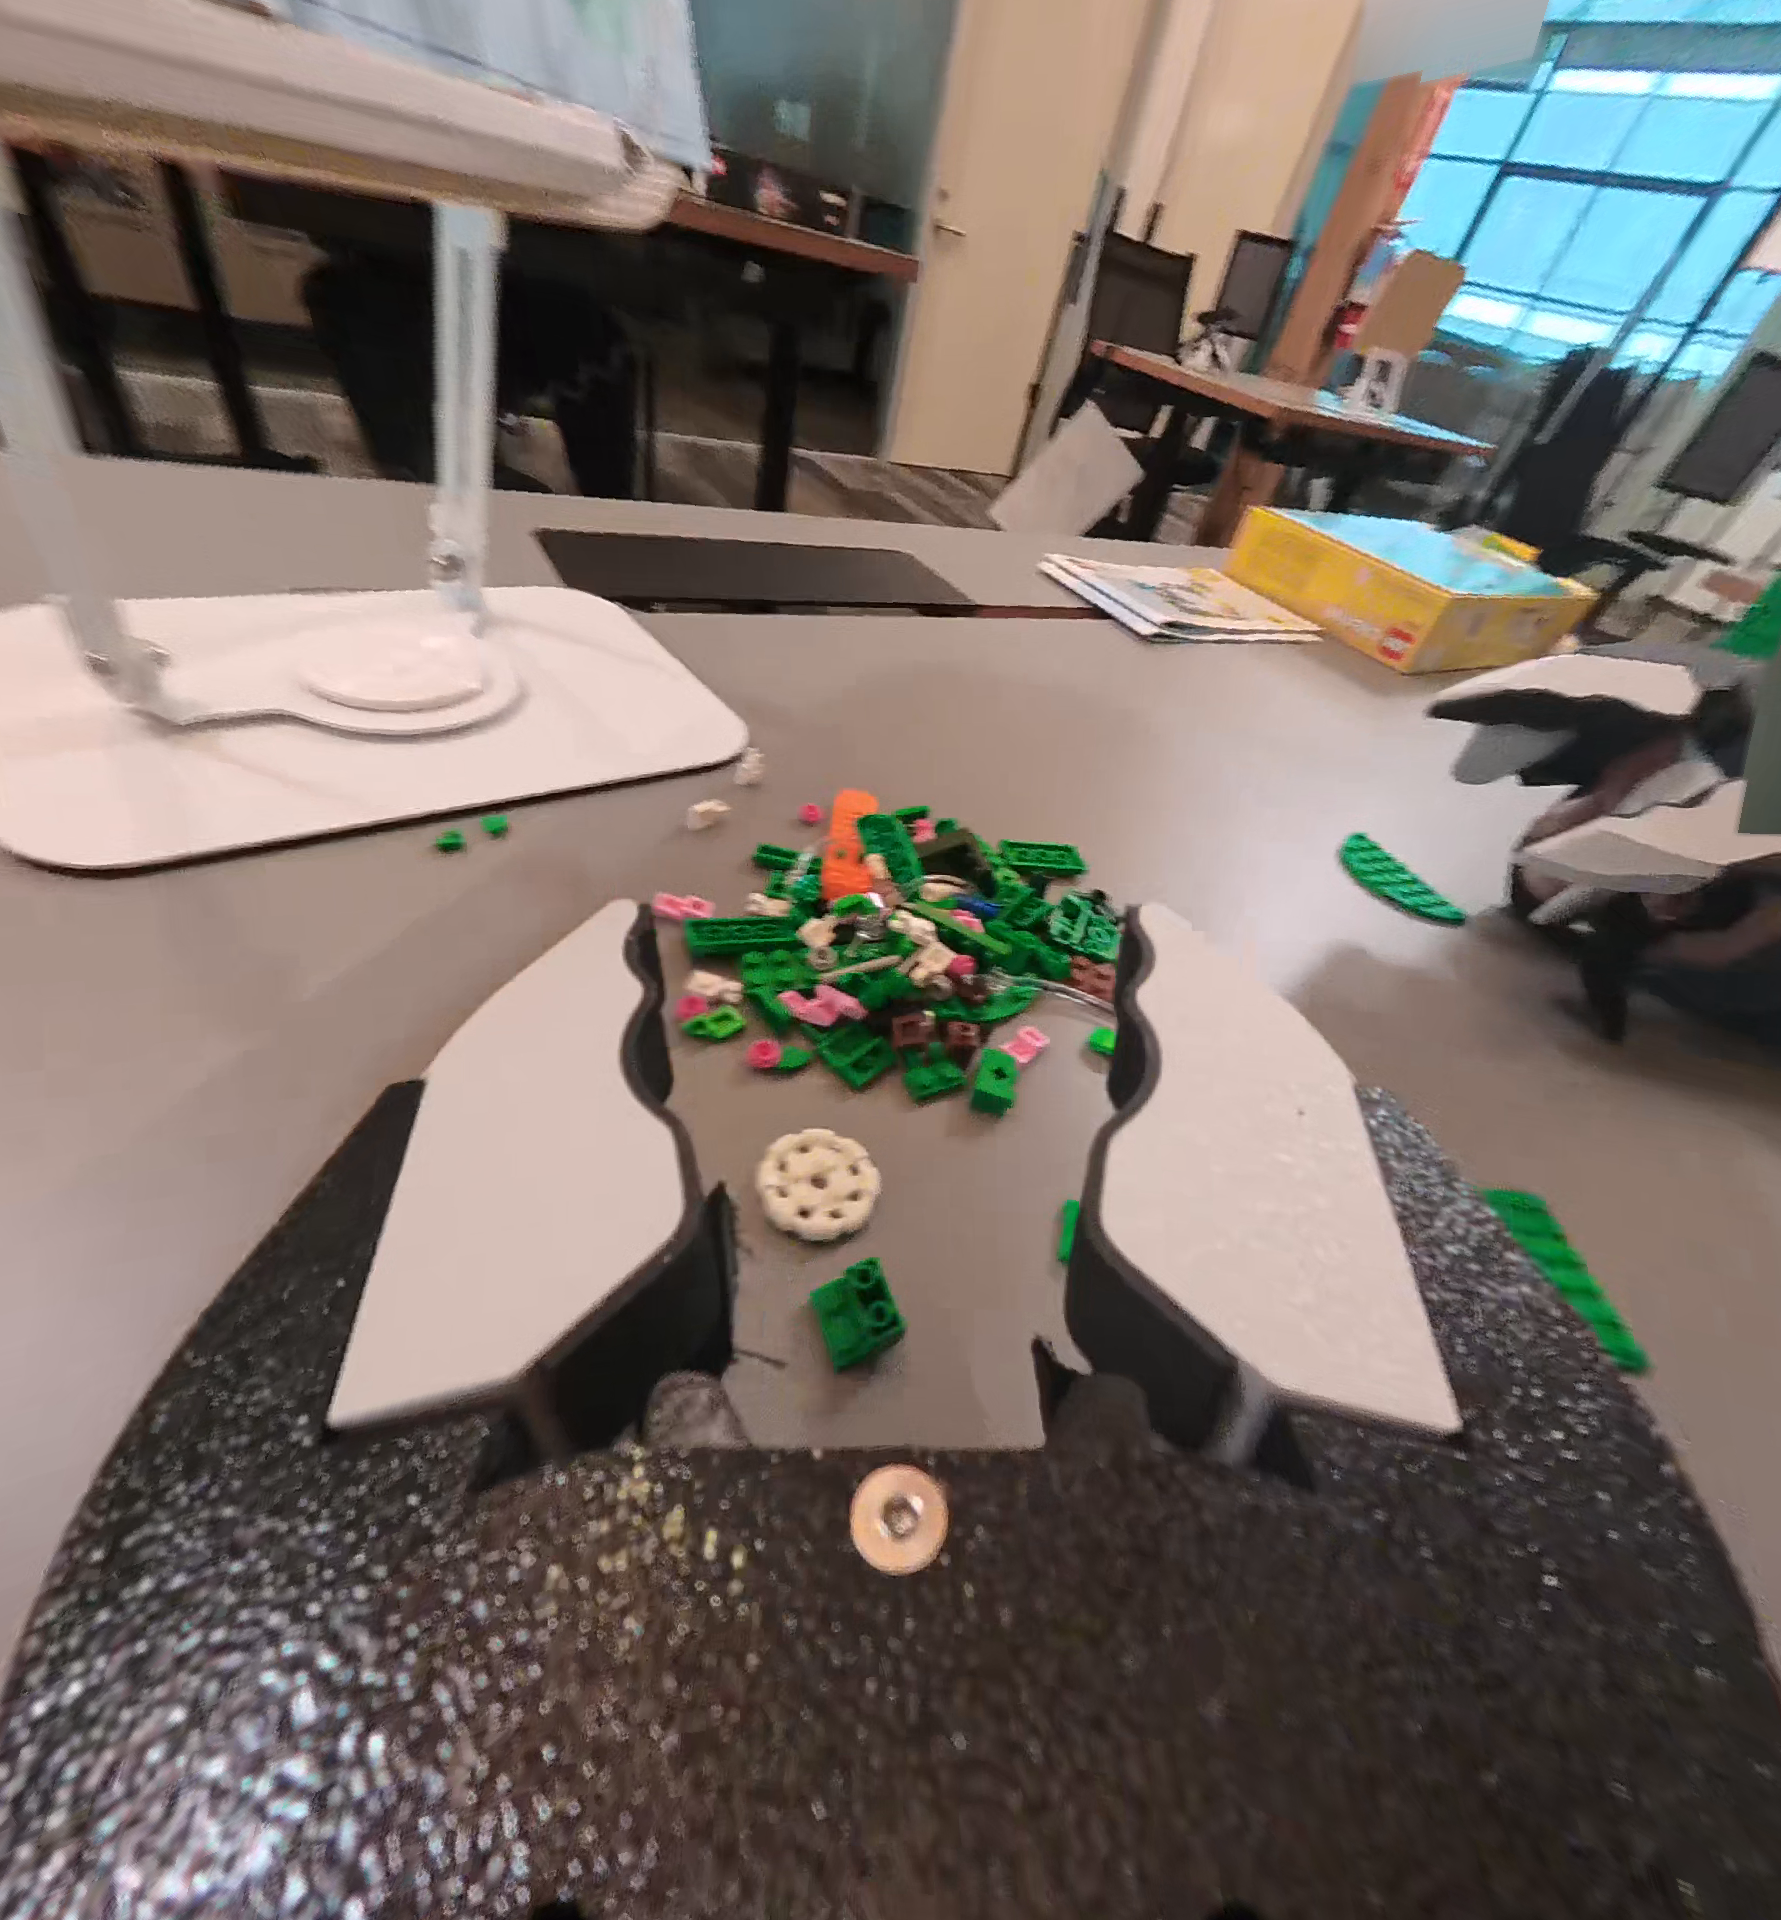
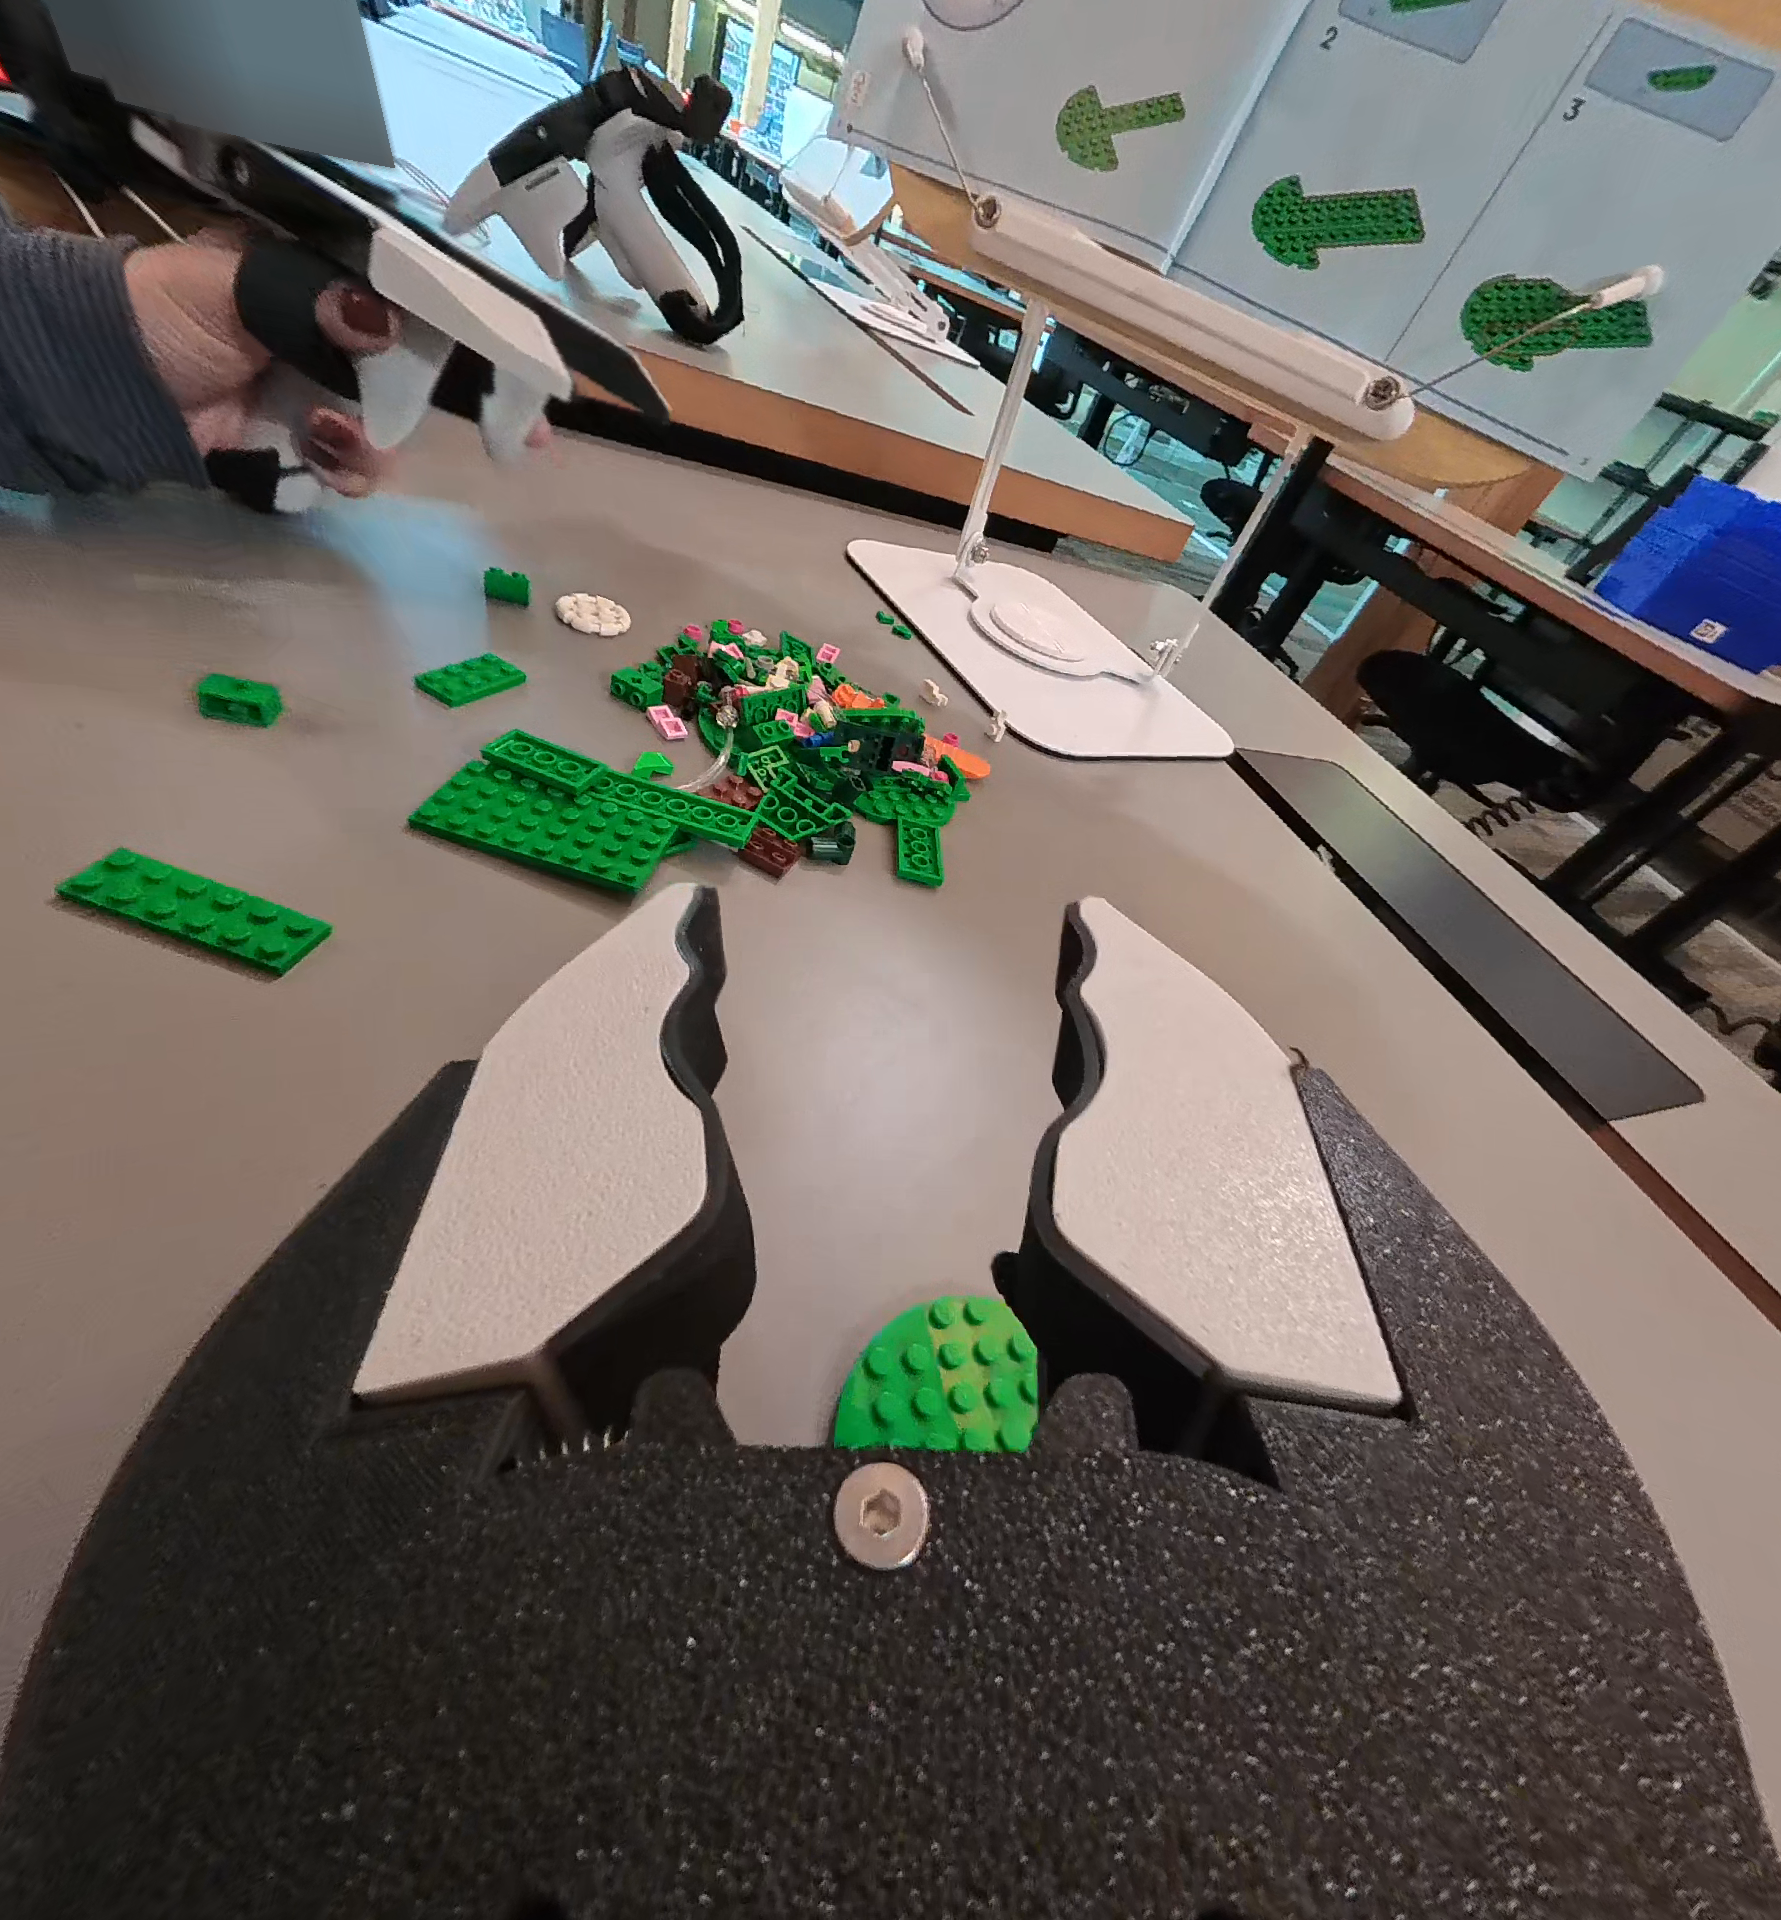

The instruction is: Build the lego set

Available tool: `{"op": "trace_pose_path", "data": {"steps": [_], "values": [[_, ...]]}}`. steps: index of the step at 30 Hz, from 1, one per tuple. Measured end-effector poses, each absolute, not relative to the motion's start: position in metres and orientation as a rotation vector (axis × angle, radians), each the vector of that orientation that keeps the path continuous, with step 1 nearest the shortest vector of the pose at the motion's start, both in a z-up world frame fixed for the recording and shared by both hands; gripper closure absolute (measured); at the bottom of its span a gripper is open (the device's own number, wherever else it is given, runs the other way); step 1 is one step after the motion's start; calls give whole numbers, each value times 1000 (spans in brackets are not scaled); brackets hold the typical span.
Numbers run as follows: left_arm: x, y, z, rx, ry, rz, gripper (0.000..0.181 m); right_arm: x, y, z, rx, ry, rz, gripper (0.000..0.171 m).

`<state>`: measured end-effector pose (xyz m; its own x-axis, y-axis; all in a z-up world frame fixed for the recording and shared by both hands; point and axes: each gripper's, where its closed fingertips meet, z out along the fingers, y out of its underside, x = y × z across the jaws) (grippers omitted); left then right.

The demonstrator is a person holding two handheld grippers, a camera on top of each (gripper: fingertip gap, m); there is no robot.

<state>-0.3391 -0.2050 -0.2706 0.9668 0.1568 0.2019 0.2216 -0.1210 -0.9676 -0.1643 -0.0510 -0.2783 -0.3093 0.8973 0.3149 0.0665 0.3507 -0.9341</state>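
A pile of small lego pieces (image 1: 896, 935), mostly green with pink, white, brown and orange, lies on the grey table (image 1: 242, 1039). My left gripper (image 1: 888, 920) is open and empty, its tips reaching the pile's near edge. Between its fingers lie a white round piece (image 1: 818, 1184) and a small green brick (image 1: 858, 1311). My right gripper (image 2: 888, 909) is open and empty, short of the pile (image 2: 792, 748). A rounded green plate (image 2: 943, 1382) lies on the table between its finger bases. A large green plate (image 2: 543, 821) lies at the pile's left edge.
A white stand (image 2: 1052, 665) holds the instruction booklet (image 2: 1333, 208) behind the pile. Loose green plates (image 2: 190, 909) and bricks (image 2: 239, 696) lie to the left. A hand holds the left gripper (image 2: 616, 384) there. A yellow box (image 1: 1405, 603) and a curved green plate (image 1: 1400, 878) lie far right.
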Motion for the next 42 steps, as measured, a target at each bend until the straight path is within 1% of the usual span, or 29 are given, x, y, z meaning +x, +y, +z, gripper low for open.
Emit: {"op": "trace_pose_path", "data": {"steps": [3, 13, 18, 21, 23, 30, 33, 37, 39, 40, 42], "values": [[-349, -212, -265, -1668, -308, 30, 102, -166, -46, -278, -899, -1639, 1075, 111], [-340, -198, -266, -1708, -265, -8, 109, -164, -32, -272, -946, -1553, 1059, 112], [-336, -194, -261, -1697, -244, -10, 111, -152, 17, -250, -1054, -1264, 947, 112], [-339, -194, -266, -1715, -279, -6, 111, -144, 46, -253, -1167, -1164, 885, 112], [-340, -191, -272, -1735, -313, -50, 111, -143, 51, -256, -1197, -1154, 884, 113], [-340, -191, -276, -1773, -289, 18, 113, -148, 37, -257, -1132, -1229, 878, 118], [-339, -190, -279, -1803, -265, 45, 113, -150, 32, -258, -1114, -1260, 874, 123], [-342, -193, -283, -1828, -253, 97, 115, -153, 22, -258, -1067, -1306, 901, 123], [-341, -192, -282, -1819, -256, 96, 116, -157, 2, -261, -1012, -1405, 965, 126], [-340, -191, -280, -1813, -255, 89, 117, -160, -19, -268, -979, -1526, 1038, 136], [-337, -188, -279, -1811, -242, 79, 117, -168, -60, -287, -966, -1830, 1148, 138]]}}
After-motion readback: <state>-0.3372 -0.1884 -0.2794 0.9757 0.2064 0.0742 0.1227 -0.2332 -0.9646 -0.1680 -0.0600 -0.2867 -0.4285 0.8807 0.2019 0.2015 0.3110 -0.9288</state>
